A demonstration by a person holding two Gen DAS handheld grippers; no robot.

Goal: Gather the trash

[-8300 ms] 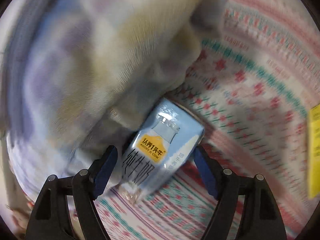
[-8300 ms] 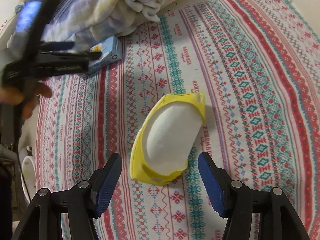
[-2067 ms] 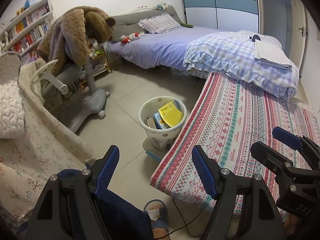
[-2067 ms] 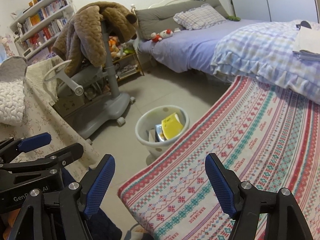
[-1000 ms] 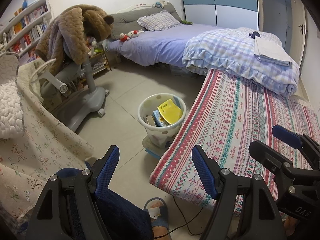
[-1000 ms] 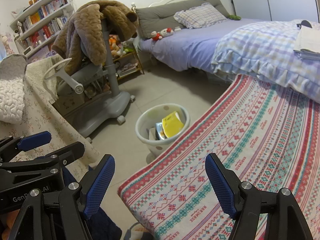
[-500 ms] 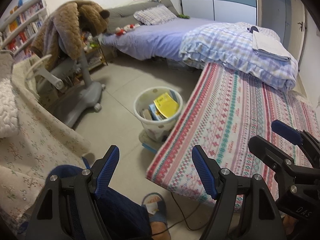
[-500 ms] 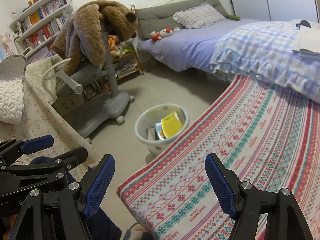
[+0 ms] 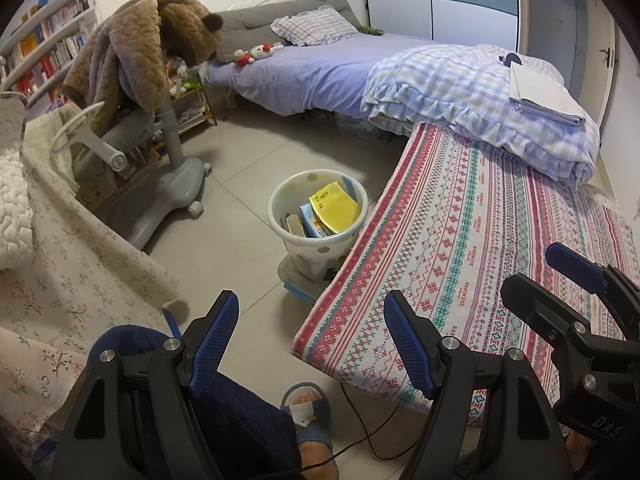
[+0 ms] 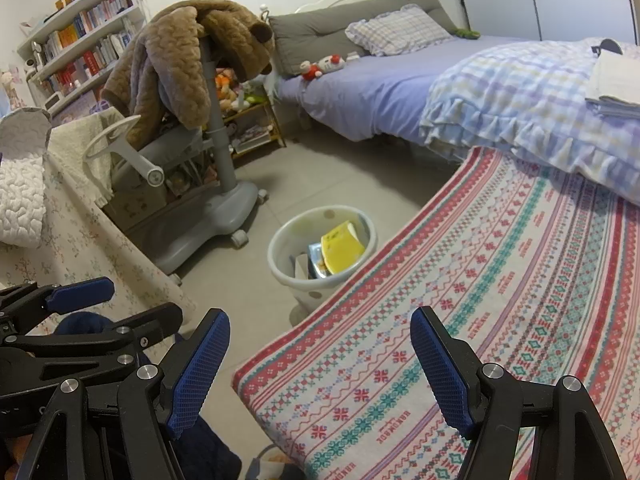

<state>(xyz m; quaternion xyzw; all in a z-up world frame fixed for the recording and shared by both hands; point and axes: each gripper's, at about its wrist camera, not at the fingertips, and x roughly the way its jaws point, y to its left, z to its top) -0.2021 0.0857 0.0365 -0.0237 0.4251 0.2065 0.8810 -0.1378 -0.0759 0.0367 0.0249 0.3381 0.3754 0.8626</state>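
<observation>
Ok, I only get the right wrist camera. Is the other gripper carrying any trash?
Observer: No. In the left wrist view the left gripper is open, with nothing between its pads.
Operator: Anything on the floor I might trip on?
Observer: Yes, a thin black cable lies on the tiles beside a foot in a blue slipper, close to the near corner of the striped cover. Your view doesn't show the cable.
</observation>
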